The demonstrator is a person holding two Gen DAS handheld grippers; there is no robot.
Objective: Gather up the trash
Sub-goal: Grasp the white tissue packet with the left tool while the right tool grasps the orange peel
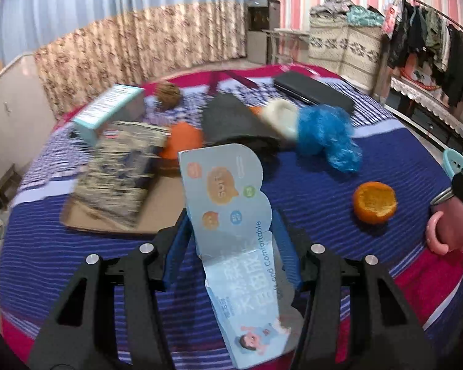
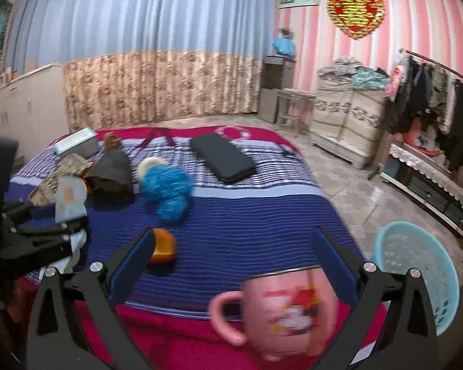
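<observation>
Card [image 1: 231,215] cut off near, pinched upright in left gripper [image 1: 231,231]; right gripper [image 2: 231,256] spread wide, tilted down, mug [image 2: 281,308] blurred.

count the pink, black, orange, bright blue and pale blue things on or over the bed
pink: 1, the cartoon-print ceramic mug
black: 1, the flat rectangular case
orange: 2, the hollow fruit peel and a rounded lump
bright blue: 1, the fluffy bundle
pale blue: 2, the printed cardboard card and the oblong box
total: 7
</observation>
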